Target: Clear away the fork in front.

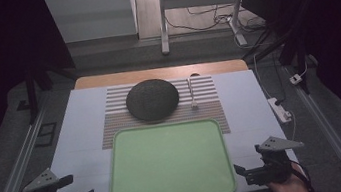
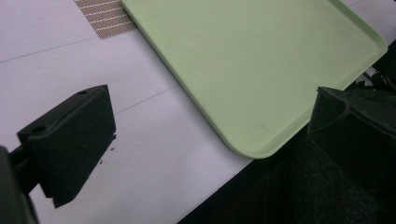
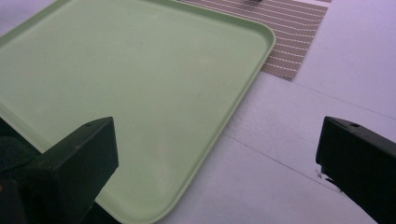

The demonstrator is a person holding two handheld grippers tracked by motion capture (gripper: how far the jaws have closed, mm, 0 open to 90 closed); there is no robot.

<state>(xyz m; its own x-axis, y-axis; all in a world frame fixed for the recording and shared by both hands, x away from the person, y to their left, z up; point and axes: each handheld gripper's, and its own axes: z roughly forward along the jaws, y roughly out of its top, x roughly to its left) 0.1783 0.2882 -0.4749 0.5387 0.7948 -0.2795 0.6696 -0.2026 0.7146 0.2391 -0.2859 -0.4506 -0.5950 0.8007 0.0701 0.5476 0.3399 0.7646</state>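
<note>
Currently, green tray (image 1: 169,163) lies flat at near edge of white tabletop (image 1: 83,138), centred btwn both grippers, untouched. Left gripper (image 1: 81,188) w/ jaws spread, holding nothing, just beside tray's left near corner. Right gripper (image 1: 242,162) likewise released, at right near corner. Behind tray: striped mat (image 1: 210,105) w/ dark dome-shaped object (image 1: 152,99).

Lab: rig rails (image 1: 13,173), trailing cables (image 1: 208,20)

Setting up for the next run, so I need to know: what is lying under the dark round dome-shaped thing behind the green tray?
The dark dome sits on a brown striped mat, whose near edge the green tray covers. A small utensil lies on the mat beside it. Anything beneath the dome itself is hidden.
</note>
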